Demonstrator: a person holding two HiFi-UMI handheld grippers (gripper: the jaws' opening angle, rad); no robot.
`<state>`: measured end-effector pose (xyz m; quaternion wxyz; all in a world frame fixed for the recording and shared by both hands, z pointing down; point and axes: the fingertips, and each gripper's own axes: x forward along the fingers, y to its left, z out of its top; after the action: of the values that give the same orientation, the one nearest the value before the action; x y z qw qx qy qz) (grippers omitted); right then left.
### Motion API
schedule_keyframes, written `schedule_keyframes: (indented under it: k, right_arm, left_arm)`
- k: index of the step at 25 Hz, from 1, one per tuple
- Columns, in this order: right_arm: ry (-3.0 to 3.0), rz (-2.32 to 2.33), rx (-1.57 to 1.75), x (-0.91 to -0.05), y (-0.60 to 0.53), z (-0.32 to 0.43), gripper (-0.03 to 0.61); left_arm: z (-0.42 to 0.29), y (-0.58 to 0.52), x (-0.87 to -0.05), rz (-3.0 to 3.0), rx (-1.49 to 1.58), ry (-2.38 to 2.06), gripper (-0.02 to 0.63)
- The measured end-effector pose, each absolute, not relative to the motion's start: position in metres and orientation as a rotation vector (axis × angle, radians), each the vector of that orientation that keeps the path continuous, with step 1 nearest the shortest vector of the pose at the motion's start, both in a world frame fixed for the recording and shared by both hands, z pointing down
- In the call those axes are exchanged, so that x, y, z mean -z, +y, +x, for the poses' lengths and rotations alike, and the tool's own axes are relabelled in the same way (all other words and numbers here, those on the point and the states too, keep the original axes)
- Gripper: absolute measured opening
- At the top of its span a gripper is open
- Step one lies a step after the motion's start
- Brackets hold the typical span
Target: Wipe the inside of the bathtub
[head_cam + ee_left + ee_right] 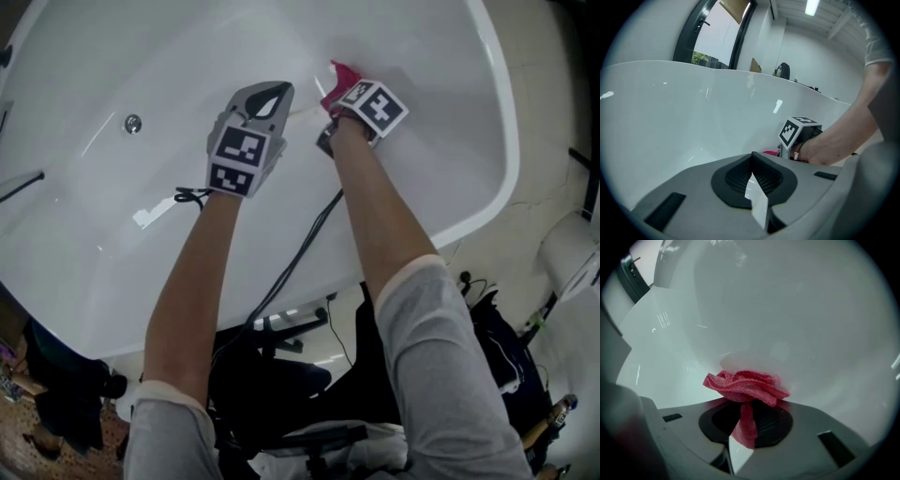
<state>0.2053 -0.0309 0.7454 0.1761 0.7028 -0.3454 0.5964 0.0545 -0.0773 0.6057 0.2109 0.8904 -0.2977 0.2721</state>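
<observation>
From your head view, both grippers reach inside the glossy white bathtub [511, 141]. Your right gripper [337, 96] presses a crumpled red cloth [337, 74] to its wall, and your left gripper [267, 96] hovers just beside it, near the round metal drain [133, 123].

In the left gripper view, the left gripper [752, 158] has its jaws together, empty, facing the bathtub [693, 112] wall.

In the right gripper view, the right gripper [743, 411] is clamped on the cloth [747, 385], which touches the bathtub [787, 310].

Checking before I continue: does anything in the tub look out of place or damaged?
Nothing stands out: the right gripper clamps the red cloth against the white bathtub wall; left gripper is shut, empty.
</observation>
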Motion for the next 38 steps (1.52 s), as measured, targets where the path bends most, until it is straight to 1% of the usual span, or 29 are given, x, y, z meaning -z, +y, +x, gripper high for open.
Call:
schedule_keyframes:
  k: [10, 24, 31, 35, 38]
  right_arm:
    - [-0.961, 1.957, -1.664, -0.783, -0.031, 0.19, 0.072]
    - [-0.984, 1.878, -1.579, -0.822, -0.029, 0.177, 0.074]
    - [-1.042, 1.766, -1.451, -0.836, -0.026, 0.167, 0.074]
    - [-1.2, 1.626, -1.424, -0.844, -0.034, 0.141, 0.074]
    - [-1.29, 1.45, -1.262, -0.851, -0.035, 0.136, 0.074]
  left_arm:
    - [0.026, -0.076, -0.638, 2.458, -0.778, -0.845, 0.005]
    - [-0.004, -0.078, -0.656, 2.458, -0.773, -0.878, 0.005]
    - [-0.017, -0.077, -0.662, 2.451, -0.756, -0.892, 0.005]
    - [-0.02, -0.076, -0.663, 2.441, -0.754, -0.905, 0.005]
    - [-0.024, -0.074, -0.663, 2.432, -0.752, -0.917, 0.005]
